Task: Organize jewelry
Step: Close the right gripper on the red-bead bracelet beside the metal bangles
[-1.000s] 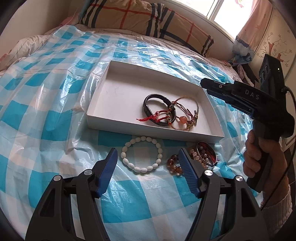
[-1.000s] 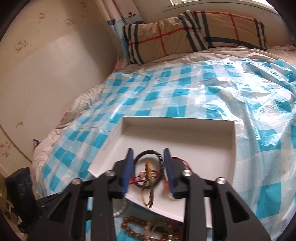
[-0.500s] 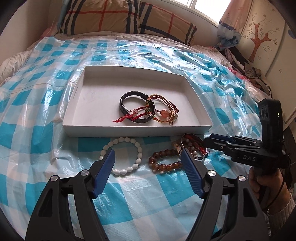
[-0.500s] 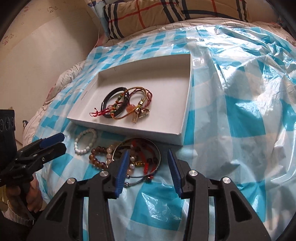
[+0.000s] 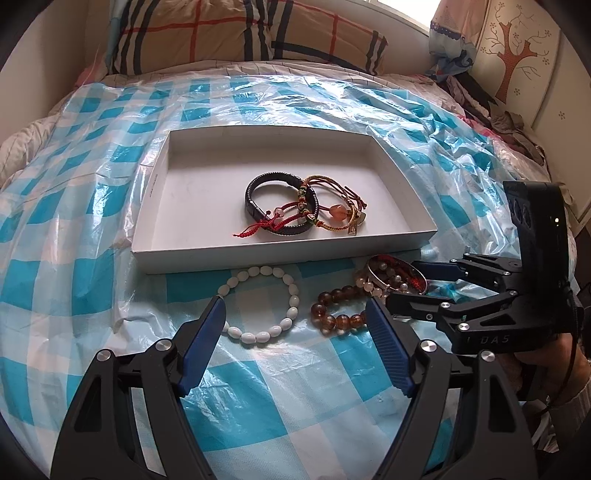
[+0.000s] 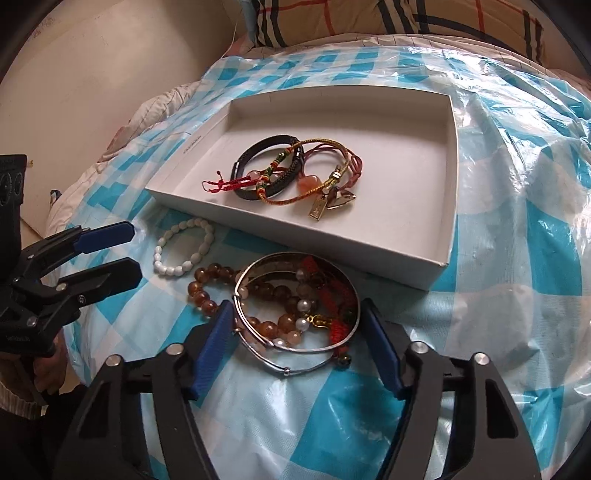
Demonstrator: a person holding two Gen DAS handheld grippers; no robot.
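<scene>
A white box tray (image 5: 280,254) lies on the bed and holds a black bracelet (image 5: 258,186) tangled with red and gold cord bracelets (image 6: 325,173). In front of it on the sheet lie a white bead bracelet (image 5: 258,302), an amber bead bracelet (image 5: 332,315) and a silver bangle (image 6: 295,349) with red cord and pearls inside it. My left gripper (image 5: 294,309) hovers over the white bead bracelet, its jaws opening, with nothing gripped. My right gripper (image 6: 297,311) straddles the silver bangle, and its jaws are opening with the pads off the metal.
A blue-and-white checked plastic sheet (image 5: 110,258) covers the bed. Plaid pillows (image 5: 240,33) lie at the head, by the window. A wall (image 6: 92,74) runs along the bed's left side. A heap of clothes (image 5: 498,118) sits at the far right.
My right gripper has come back from over the tray and down to the bangle pile, and its jaws have widened. My left gripper has rolled a little and its jaws have spread slightly.
</scene>
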